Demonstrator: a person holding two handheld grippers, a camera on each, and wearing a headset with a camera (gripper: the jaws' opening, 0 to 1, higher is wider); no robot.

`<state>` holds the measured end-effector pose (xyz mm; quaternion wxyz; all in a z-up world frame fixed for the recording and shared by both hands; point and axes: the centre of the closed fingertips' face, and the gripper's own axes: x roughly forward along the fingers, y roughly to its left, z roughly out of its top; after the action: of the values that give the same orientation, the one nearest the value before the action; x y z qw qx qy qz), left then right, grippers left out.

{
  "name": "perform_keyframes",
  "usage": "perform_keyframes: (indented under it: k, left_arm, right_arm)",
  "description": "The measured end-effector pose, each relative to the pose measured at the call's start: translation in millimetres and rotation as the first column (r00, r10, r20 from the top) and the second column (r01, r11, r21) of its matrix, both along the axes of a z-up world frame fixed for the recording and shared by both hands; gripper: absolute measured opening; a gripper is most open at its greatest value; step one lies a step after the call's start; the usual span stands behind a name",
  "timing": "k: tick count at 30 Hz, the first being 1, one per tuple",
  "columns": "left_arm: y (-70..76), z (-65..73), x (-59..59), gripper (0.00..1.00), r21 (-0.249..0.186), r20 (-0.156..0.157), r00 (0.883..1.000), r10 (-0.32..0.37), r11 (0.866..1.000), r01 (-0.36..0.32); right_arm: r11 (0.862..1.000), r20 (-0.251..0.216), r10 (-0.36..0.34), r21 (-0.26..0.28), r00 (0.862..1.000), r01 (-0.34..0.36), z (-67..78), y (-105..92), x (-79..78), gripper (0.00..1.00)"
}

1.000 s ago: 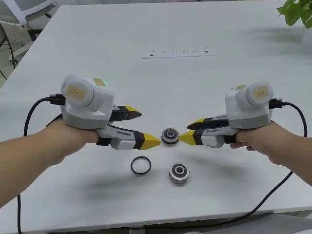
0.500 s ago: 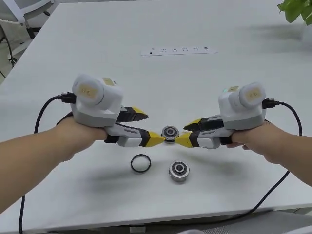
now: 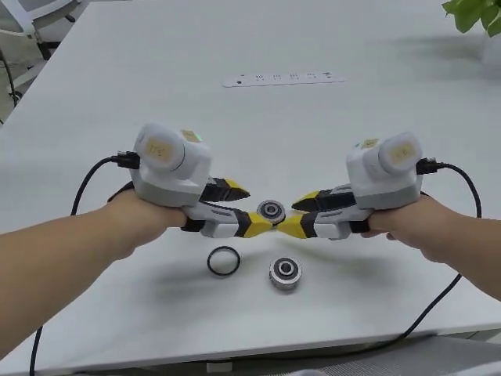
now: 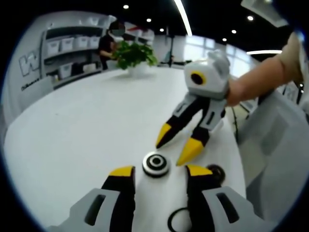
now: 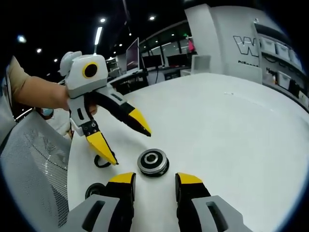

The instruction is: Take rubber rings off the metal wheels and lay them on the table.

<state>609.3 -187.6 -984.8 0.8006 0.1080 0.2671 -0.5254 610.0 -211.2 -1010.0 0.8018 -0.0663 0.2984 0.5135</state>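
Yellow-tipped left tool (image 3: 252,207) reaches in from the left, jaws apart, holding nothing. Loose ring (image 3: 224,261) lies flat on the bench (image 3: 156,94) toward the near edge. Middle wheel (image 3: 271,210) lies flat between the two tools' lower tips, very close to both; cannot tell if either touches it. It has a dark band round its rim, probably the rubber ring. Second wheel (image 3: 285,271) sits just right of the loose ring, too small to tell if its ring is on. Right tool (image 3: 293,215) faces the left one, jaws apart, empty.

Handling, as a guess: the wheel is stiff, dense metal and likely to slide on the smooth top if pushed from one side only. The ring is soft, stretchy and grippy, seated on the rim. Best bet is to pin the wheel by its sides with one tool and pinch the ring's edge with the other to peel it off.

The bench is white, matt and mostly bare, with a power strip (image 3: 282,78) at the far side and a plant (image 3: 473,16) at the far right. Shelves (image 4: 72,48) with bins stand behind, under ceiling lights.
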Motion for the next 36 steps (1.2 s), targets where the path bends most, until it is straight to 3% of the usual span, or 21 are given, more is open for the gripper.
perform_keyframes:
  k: [5,28,36]
  left_arm:
    - [-3.8,-1.2,1.9,0.38,-0.001,-0.011,1.000,-0.006,1.000,0.006]
    - [-17.1,-11.7,8.6,0.23,0.041,-0.006,0.999,-0.043,0.998,0.044]
    - [-17.2,-13.3,11.2,0.16,0.087,0.047,0.997,-0.063,0.994,0.059]
  right_arm:
    - [1.000,-0.002,-0.004,0.003,1.000,0.004,-1.0,-1.1,1.4,0.31]
    - [1.000,-0.008,-0.011,0.006,1.000,0.011,-3.3,-2.6,1.1,0.31]
    - [1.000,-0.006,-0.010,0.009,1.000,0.011,-3.8,-1.3,2.4,0.30]
